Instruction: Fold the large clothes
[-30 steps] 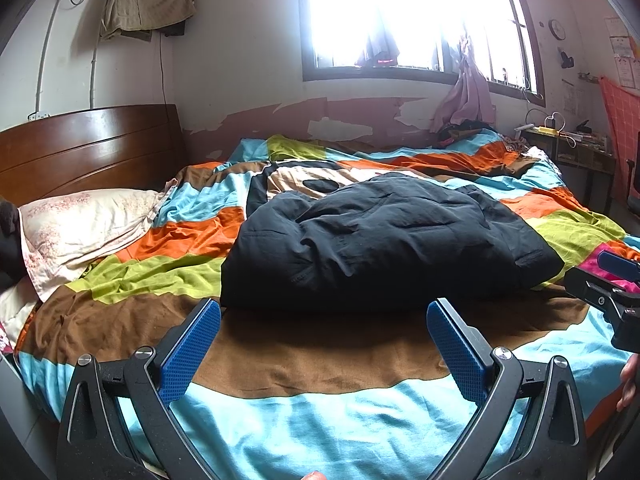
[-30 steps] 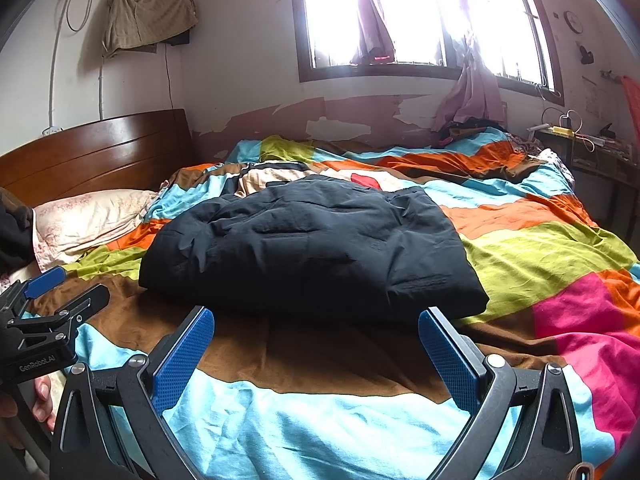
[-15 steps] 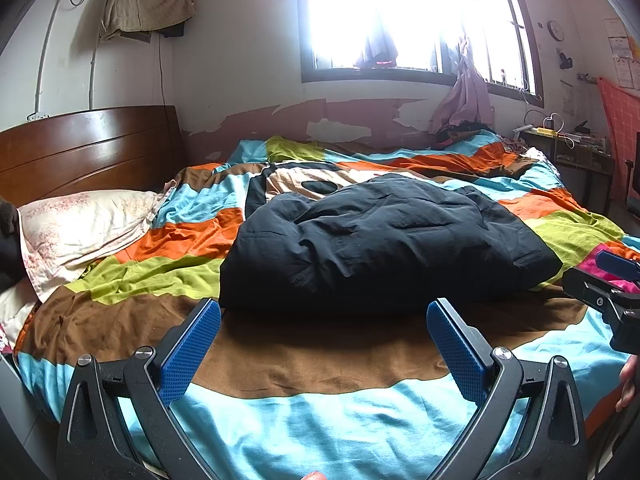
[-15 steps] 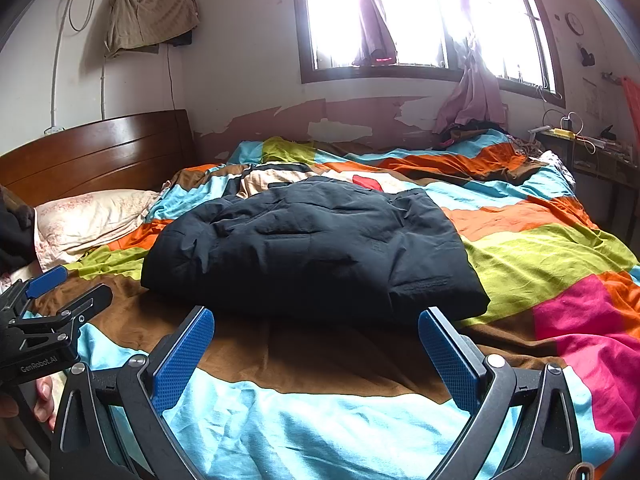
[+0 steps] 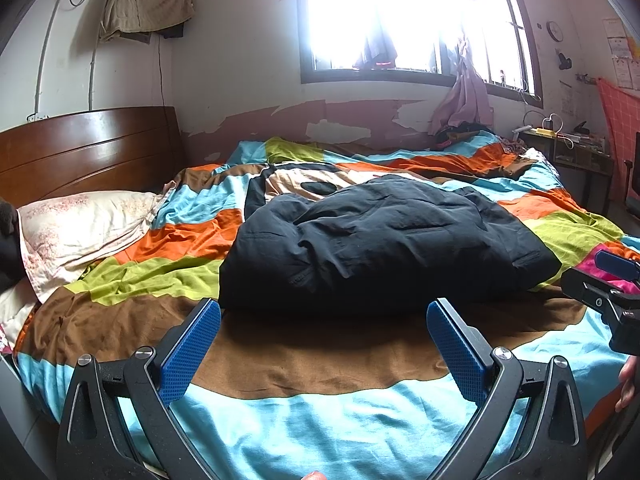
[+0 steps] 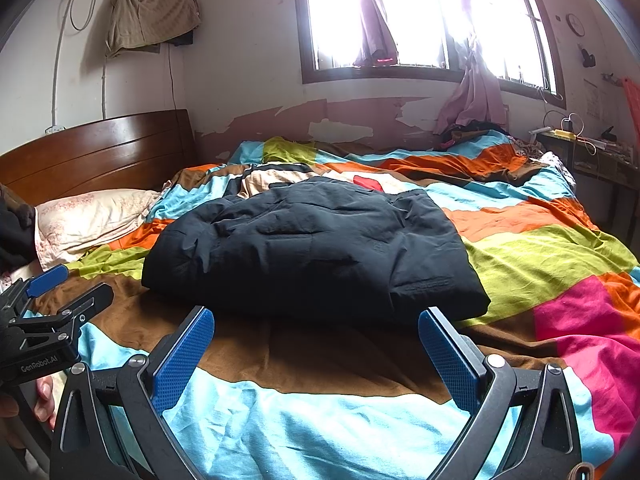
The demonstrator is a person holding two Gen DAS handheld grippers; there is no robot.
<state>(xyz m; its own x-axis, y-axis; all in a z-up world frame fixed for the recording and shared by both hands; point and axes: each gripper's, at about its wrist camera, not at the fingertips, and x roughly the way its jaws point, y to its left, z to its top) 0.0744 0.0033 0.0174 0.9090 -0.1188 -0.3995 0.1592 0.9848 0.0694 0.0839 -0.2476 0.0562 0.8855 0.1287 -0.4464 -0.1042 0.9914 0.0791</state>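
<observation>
Black padded jacket [image 5: 384, 248] lies folded into a thick bundle mid-frame in both wrist views, resting on the patchwork bedspread [image 5: 320, 432], mostly over the brown band with its far edge on the cream and orange patches. Surface is creased, near edge rounded and puffy.

Left gripper [image 5: 323, 344]: fingers [image 5: 188, 350] spread wide, released, nothing between them. Bottom centre of the left wrist view, hovering over the brown and light-blue bands just short of the jacket's near edge, not touching it.

Right gripper [image 6: 316, 350]: same state, fingers [image 6: 450, 360] released and empty, bottom centre of the right wrist view, just short of the jacket's near edge. It also shows at the right edge of the left wrist view; the left gripper shows at the lower left edge of the right wrist view, with part of a hand [image 6: 42, 398] under it.

Surroundings: floral pillow [image 5: 84, 224] at left of frame against the wooden headboard [image 5: 88, 152]; bright window [image 5: 408, 20] at top centre, blown out; tan cloth [image 5: 144, 2] hanging on the wall upper left; cluttered desk [image 5: 576, 152] at right edge beyond the bed.
</observation>
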